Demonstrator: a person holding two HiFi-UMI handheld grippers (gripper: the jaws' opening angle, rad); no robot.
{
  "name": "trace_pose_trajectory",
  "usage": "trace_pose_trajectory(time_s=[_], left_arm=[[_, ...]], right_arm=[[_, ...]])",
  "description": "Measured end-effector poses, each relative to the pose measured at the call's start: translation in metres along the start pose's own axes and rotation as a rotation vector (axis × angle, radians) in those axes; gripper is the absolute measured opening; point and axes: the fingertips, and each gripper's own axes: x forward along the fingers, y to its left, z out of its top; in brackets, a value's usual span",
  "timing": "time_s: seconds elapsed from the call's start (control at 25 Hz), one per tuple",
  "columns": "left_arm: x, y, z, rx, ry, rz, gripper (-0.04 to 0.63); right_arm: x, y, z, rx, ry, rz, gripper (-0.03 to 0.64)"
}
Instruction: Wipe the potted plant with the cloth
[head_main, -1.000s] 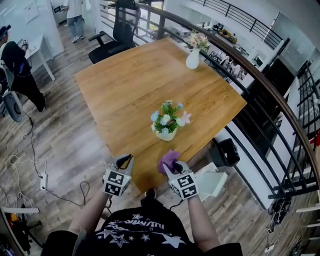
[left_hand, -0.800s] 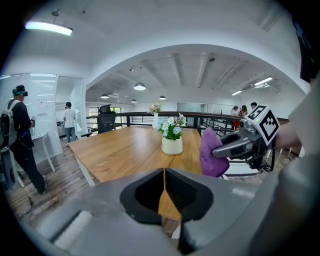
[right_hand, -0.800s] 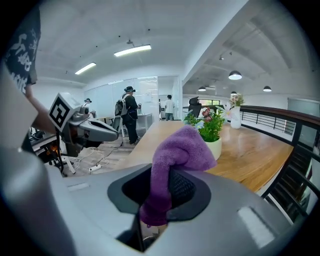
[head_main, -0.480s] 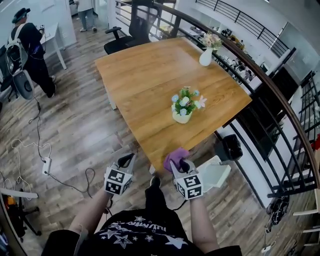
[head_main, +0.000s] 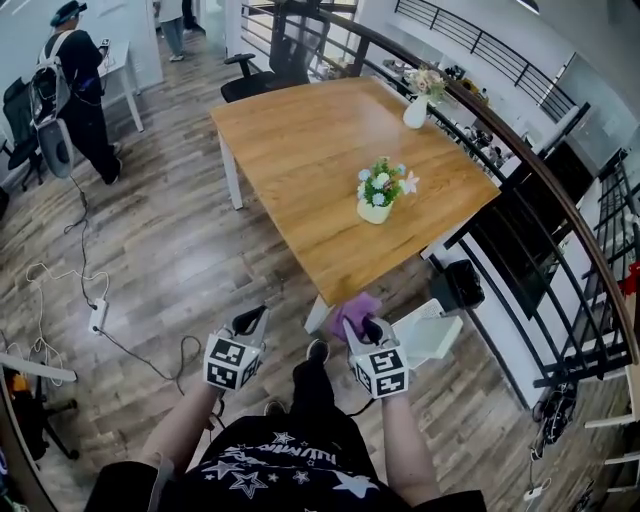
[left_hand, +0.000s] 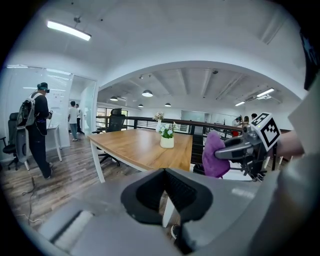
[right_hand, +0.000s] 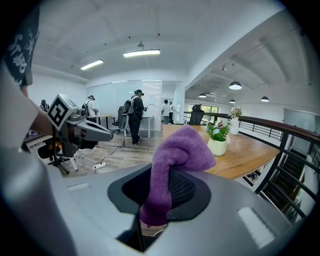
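Head view, potted plant: the potted plant (head_main: 380, 190) stands upright on the wooden table (head_main: 300, 120), near its front edge and well apart from both grippers.
Head view, cloth: a purple cloth (head_main: 352, 308) bunches at the tip of the right gripper (head_main: 362, 328), just off the table's near corner. The left gripper (head_main: 252, 322) hangs beside it over the floor.
Left gripper view, jaws: pressed together with nothing between them. The plant is ahead on the table and the cloth is off to the right.
Right gripper view, jaws: pinching the cloth low down, its free end flopping over the top toward the plant.
Step in hand: by these views, the approach; no wiping has begun.
Doing it well: bring the loose fold in first and touch the pot and leaves lightly, as a light pot may slide or tip. The empty left gripper could steady the pot. The white vase (head_main: 415, 112) at the far edge looks clear of the path.
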Motion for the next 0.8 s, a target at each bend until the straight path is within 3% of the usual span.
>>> trace_pose_trajectory(time_s=[0.2, 0.64, 0.8], left_arm=[[-0.027, -0.017, -0.007, 0.002, -0.014, -0.008, 0.002], [-0.035, -0.044, -0.01, -0.012, -0.028, 0.02, 0.002], [-0.035, -0.064, -0.007, 0.015, -0.02, 0.036, 0.002]], right_arm=[[-0.031, 0.018, -0.008, -0.014, 0.006, -0.003, 0.083], [-0.056, 0.002, -0.019, -0.009, -0.011, 0.011, 0.083], [-0.064, -0.002, -0.023, 0.03, -0.027, 0.044, 0.083]])
